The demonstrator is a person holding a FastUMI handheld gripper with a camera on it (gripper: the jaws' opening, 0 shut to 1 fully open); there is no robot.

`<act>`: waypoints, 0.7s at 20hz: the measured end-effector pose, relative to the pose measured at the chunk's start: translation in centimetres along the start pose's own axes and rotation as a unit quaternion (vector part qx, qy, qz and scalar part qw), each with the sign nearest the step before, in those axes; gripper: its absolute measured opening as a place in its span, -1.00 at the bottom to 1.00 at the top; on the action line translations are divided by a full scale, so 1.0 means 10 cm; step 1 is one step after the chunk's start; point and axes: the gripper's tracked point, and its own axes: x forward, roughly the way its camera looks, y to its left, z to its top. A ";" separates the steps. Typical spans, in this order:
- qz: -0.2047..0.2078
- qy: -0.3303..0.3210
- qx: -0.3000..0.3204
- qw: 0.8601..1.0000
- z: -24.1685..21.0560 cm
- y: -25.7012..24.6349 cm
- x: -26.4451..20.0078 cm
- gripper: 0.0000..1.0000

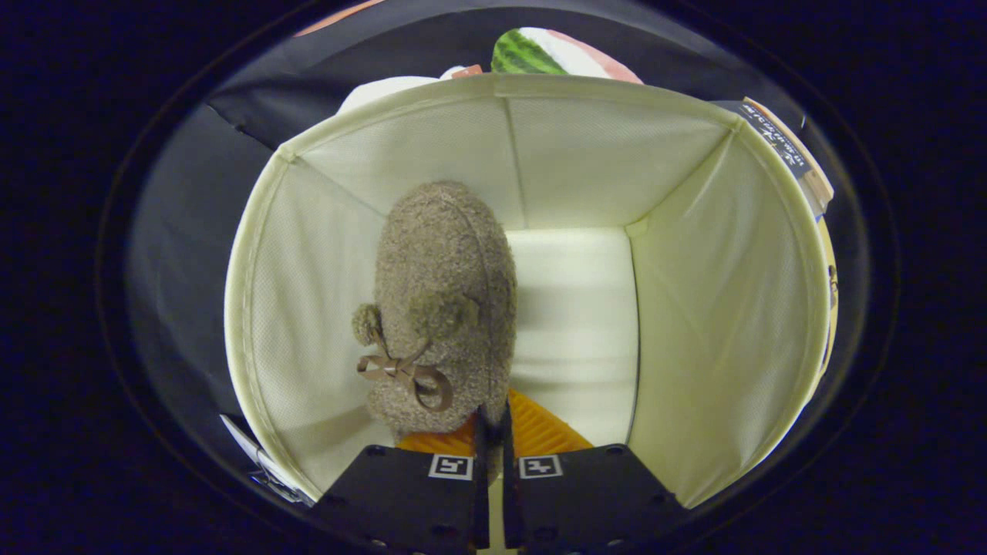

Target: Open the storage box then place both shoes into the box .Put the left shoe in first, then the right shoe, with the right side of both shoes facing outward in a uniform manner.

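Gripper [493, 432] over open storage box [779, 308], fingers pinching fuzzy shoe [447, 301] (heel edge).

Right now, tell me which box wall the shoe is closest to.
The wall left of the fingers; bare floor separates the shoe from the opposite wall. Gripper pinches the shoe.

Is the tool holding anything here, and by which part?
Yes: the tool is shut on the fuzzy brown shoe, pinching its near edge, inside the storage box.
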 end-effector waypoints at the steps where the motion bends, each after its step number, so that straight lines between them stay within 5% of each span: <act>1: 0.004 -0.005 0.000 1.000 0.00 0.01 -0.01 -0.73; 8: 0.031 -0.018 -0.019 0.999 -0.11 0.08 -0.51 0.69; 14: 0.083 -0.072 -0.044 0.993 -0.08 -0.10 -1.52 0.88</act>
